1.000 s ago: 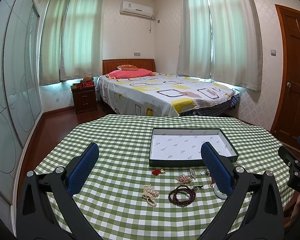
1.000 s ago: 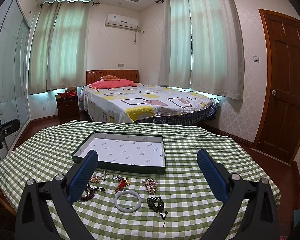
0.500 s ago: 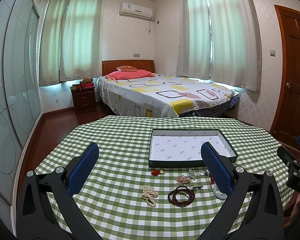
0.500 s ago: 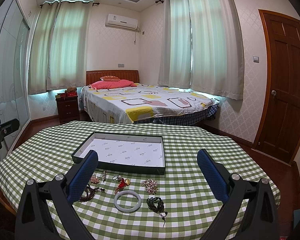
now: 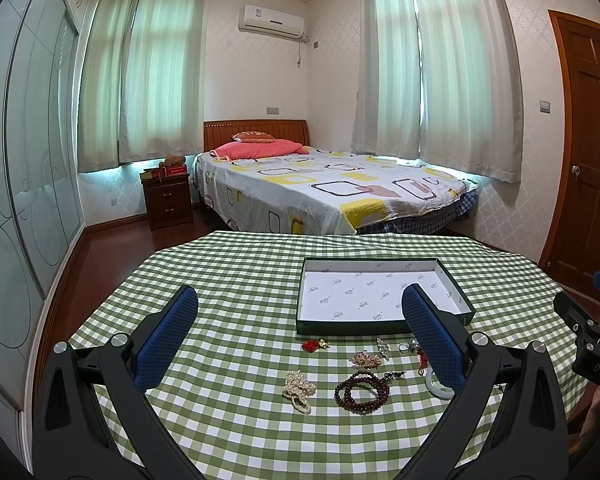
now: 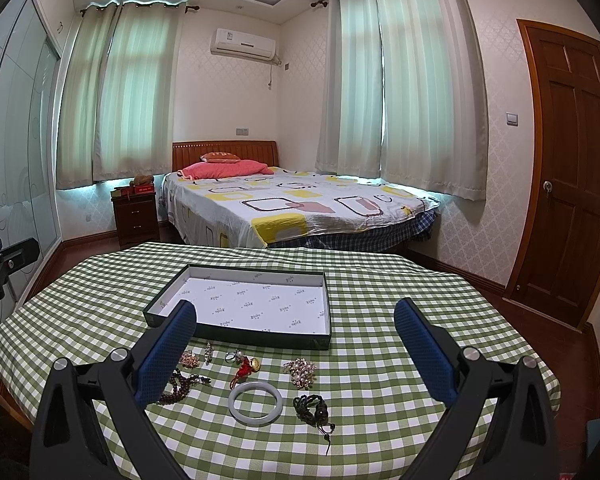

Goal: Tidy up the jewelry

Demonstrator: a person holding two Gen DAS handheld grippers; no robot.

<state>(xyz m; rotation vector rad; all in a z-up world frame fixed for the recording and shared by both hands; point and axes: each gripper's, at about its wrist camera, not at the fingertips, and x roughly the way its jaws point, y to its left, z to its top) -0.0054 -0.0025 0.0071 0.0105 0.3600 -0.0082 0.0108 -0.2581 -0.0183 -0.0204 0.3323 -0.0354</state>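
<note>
An empty dark-green tray [image 5: 380,326] [image 6: 236,338] with a white lining sits on the green checked tablecloth. In front of it lie several jewelry pieces: a pearl bracelet [image 5: 298,390], dark red beads [image 5: 362,391], a red charm [image 5: 312,345], a pale jade bangle [image 6: 255,402], a black cord bracelet [image 6: 312,406], a flower brooch [image 6: 300,372]. My left gripper [image 5: 298,334] is open and empty above the table. My right gripper [image 6: 296,346] is open and empty, hovering over the bangle area.
The table [image 6: 420,300] is round with edges falling off left and right. A bed [image 5: 320,188], a nightstand [image 5: 166,200] and a wooden door [image 6: 568,168] stand beyond. The other gripper shows at the right edge of the left wrist view [image 5: 592,344].
Both grippers have barely moved; the left view shifted very slightly. Nothing was picked up or let go.
</note>
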